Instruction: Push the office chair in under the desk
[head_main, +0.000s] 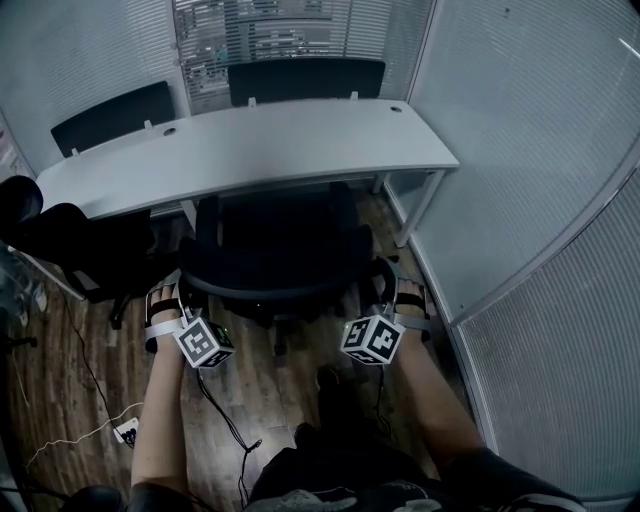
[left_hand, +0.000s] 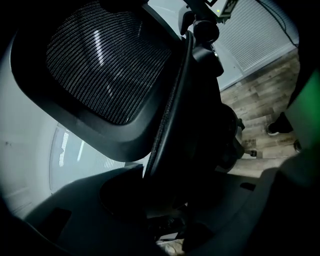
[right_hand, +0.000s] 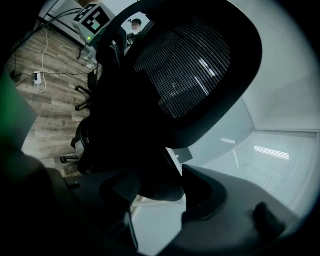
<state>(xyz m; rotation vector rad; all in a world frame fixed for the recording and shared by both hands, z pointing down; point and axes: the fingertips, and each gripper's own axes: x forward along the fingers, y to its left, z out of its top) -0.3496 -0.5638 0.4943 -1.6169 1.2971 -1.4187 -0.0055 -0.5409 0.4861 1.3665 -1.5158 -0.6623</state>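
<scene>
At near edge of tabletop (head_main: 250, 150): office chair (head_main: 280, 250) seat partly under, backrest (head_main: 270, 287) out on near side. Fingers of left gripper (head_main: 168, 295) and right gripper (head_main: 405, 295) clamped on backrest rim, one each side. Judged about halfway; further push needed

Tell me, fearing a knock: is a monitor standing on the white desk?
No, in the head view the white desk carries no monitor, only small cable holes.

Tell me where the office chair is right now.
In the head view the office chair stands at centre, partly under the near edge of the white desk, its backrest between the left gripper and the right gripper.
</scene>
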